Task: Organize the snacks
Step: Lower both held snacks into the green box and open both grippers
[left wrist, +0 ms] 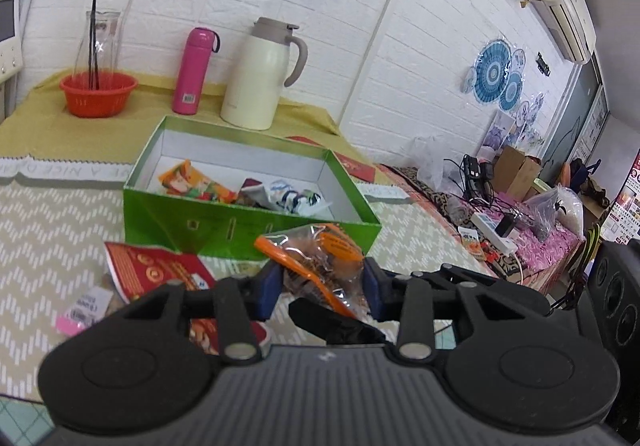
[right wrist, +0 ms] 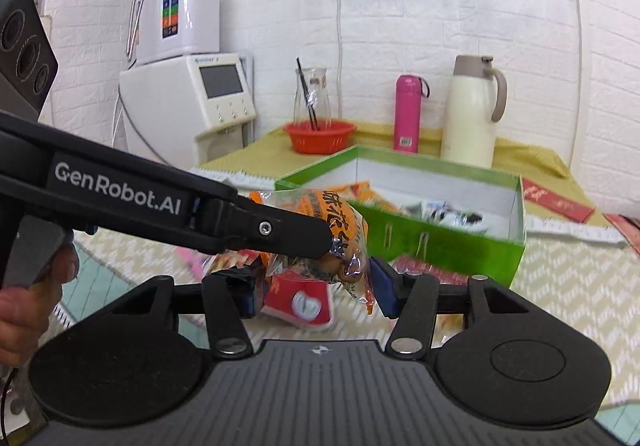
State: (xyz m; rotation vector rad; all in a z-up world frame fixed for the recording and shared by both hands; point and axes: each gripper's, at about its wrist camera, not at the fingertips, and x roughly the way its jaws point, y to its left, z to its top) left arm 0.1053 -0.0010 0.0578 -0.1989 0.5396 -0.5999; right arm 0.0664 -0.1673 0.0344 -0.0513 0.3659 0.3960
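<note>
Snack packet (left wrist: 320,266), clear with orange print, sat pinched between the blue pads (left wrist: 269,286) of the left gripper (left wrist: 322,286), held up just in front of the green box (left wrist: 248,224). From the left wrist, the box stood open on the zigzag-patterned mat (left wrist: 44,238), with several small packets (left wrist: 240,191) lying on its white floor. A red snack bag (left wrist: 160,278) lay on the mat below and to the left of the gripper. Behind the box stood a cream thermal jug (left wrist: 262,77), a pink flask (left wrist: 194,71) and an orange basket (left wrist: 98,93) holding a glass carafe (left wrist: 99,41). Only this view showed a cluttered side table with a power strip (left wrist: 494,232) and an air conditioner (left wrist: 566,25) on the wall.

From the right wrist, the left gripper (right wrist: 332,242) reached in from the left, its black finger pressed against the snack packet (right wrist: 336,221), the person's hand (right wrist: 24,302) on its grip. The right gripper (right wrist: 316,290) hung below with its jaws apart and nothing between them. The packet hung just above and between them; contact could not be told. Only here appeared a white water dispenser (right wrist: 188,105) with a plant on top, left of the orange basket (right wrist: 320,135).
</note>
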